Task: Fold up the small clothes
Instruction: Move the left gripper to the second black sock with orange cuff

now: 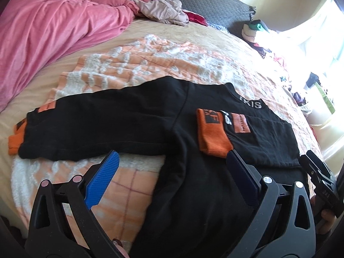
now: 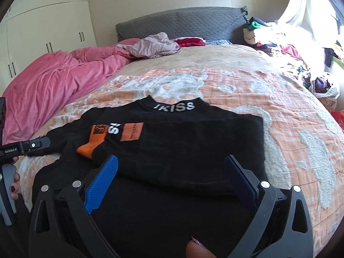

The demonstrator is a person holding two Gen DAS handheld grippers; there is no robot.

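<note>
A black sweatshirt (image 1: 133,116) with orange cuffs lies flat on the bed, its collar (image 2: 174,106) lettered in white. One sleeve stretches out to the left and ends in an orange cuff (image 1: 16,142). The other sleeve is folded across the chest, its orange cuff (image 1: 212,133) lying on the body. My left gripper (image 1: 173,153) hovers open just above the lower body and armpit, with nothing gripped. My right gripper (image 2: 172,157) is open over the folded sleeve (image 2: 193,150) side, also empty. Each gripper shows at the edge of the other's view.
The sweatshirt rests on an orange and white blanket (image 2: 268,99). A pink blanket (image 1: 47,25) is bunched at the left, and a beige garment (image 2: 150,45) lies near the grey headboard (image 2: 182,21). A pile of clothes (image 2: 296,49) sits at the right by the window. A wardrobe (image 2: 43,28) stands behind.
</note>
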